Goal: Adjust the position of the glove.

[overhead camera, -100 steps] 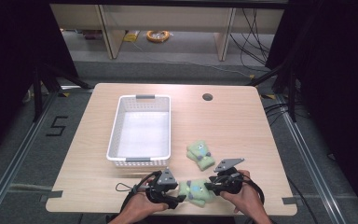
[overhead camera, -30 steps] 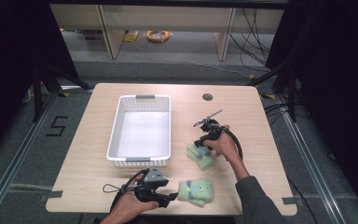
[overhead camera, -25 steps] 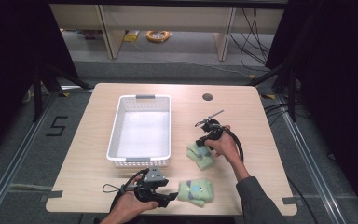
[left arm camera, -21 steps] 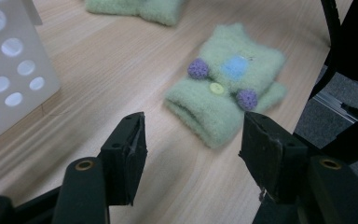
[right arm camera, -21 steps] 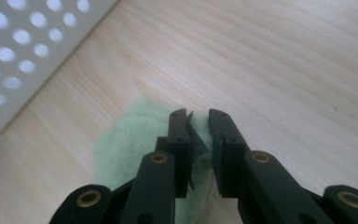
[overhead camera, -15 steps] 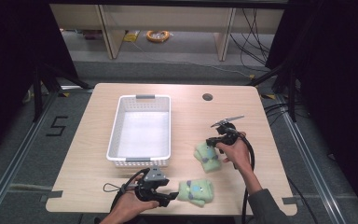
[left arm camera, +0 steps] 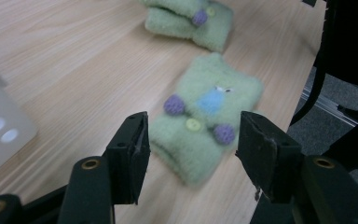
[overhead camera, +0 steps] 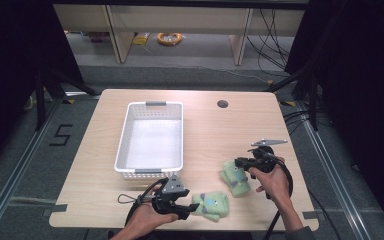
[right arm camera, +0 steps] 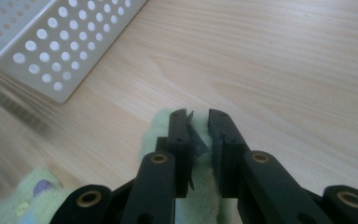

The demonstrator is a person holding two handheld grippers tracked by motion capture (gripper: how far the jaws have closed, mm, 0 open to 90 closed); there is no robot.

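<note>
Since the earlier frames, the right gripper (overhead camera: 241, 163) has swung from the middle of the table down toward the lower right of the high view, and the green knitted piece it pinches has come along, while the left gripper (overhead camera: 187, 207) has stayed low at the bottom centre. Seen from its own camera, the right gripper (right arm camera: 198, 122) has its jaws clenched on a fold of the far green piece (right arm camera: 161, 122), with fuzzy cloth bulging on both sides of them. Outward from there, that far green piece (overhead camera: 234, 176) lies just left of and below the jaws in the high view, its long axis running roughly from upper left to lower right. The left gripper (left arm camera: 191, 140) is released, jaws spread wide, and the near green piece (left arm camera: 205, 123) sits straight ahead between them, its long axis pointing away toward the upper right of that view, so the jaws straddle its narrow width. In the high view this near green piece (overhead camera: 211, 204) touches the left jaws at their right, close to the table's (overhead camera: 205, 130) front edge. I judge the left hand the nearer one for it, needing only a short push forward and a squeeze. The white basket (overhead camera: 152, 137) stands up and left of both, well apart.
</note>
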